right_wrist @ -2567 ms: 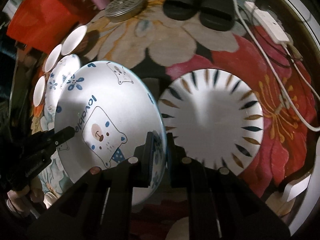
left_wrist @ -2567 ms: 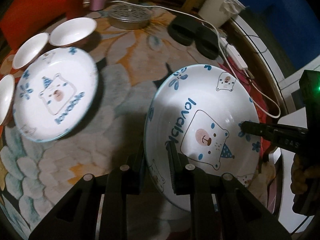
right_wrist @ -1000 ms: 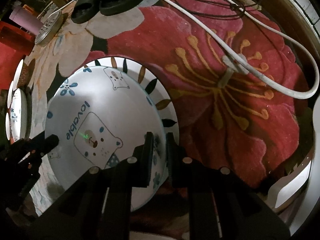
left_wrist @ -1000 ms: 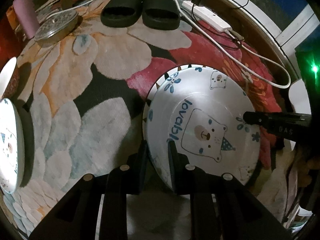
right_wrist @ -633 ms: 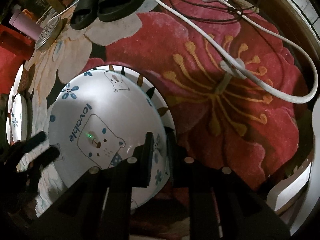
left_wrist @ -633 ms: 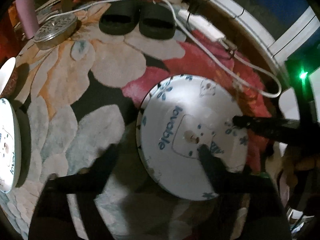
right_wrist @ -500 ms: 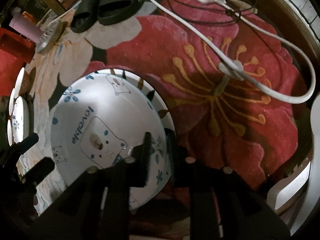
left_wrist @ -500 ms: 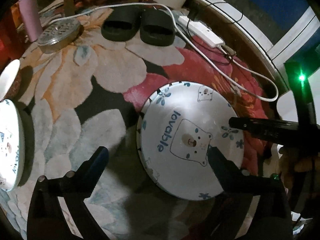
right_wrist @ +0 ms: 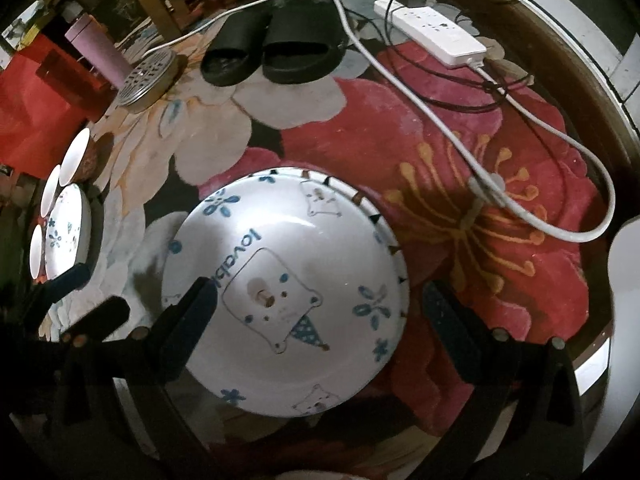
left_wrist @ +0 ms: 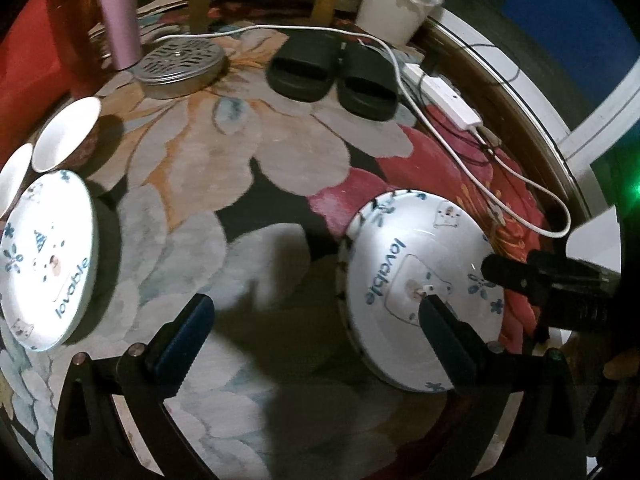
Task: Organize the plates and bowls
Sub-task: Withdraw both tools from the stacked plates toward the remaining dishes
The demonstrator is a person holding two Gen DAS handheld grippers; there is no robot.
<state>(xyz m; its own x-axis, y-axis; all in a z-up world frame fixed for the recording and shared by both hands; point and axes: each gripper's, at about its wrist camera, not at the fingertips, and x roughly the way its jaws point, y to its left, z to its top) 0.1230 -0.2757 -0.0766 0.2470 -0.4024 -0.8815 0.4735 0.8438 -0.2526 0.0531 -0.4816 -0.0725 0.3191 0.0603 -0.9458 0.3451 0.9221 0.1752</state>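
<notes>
On the flowered rug (right_wrist: pixel 460 140) a bear plate (right_wrist: pixel 288 292) lies flat on top of a striped plate (right_wrist: pixel 394 236), of which only a thin crescent of rim with dark ticks shows along the far and right edge. Right gripper (right_wrist: pixel 316 308) hangs over the bear plate with its jaws opening, spread wide; the left finger is seen over the plate's left edge, the right finger over the rug beyond the plate's right rim, so the plate sits between them with neither pad pressing on it. Left gripper (left_wrist: pixel 316 314), seen in its own view, has its jaws spread wide too and pinches nothing; its right finger lies over the bear plate's (left_wrist: pixel 420 288) near part, while its left finger is over bare rug (left_wrist: pixel 240 152), well apart from the plate. Far off on the left side, a second bear plate (left_wrist: pixel 44 264) lies on the rug with small white bowls (left_wrist: pixel 64 132) just beside it. Beyond, toward the rug's far edge, are a round metal lid (left_wrist: pixel 180 66), a pink bottle (left_wrist: pixel 120 16), black slippers (left_wrist: pixel 332 74), and a white power strip (right_wrist: pixel 432 36) with its cord (right_wrist: pixel 560 184) trailing across the red flower.
</notes>
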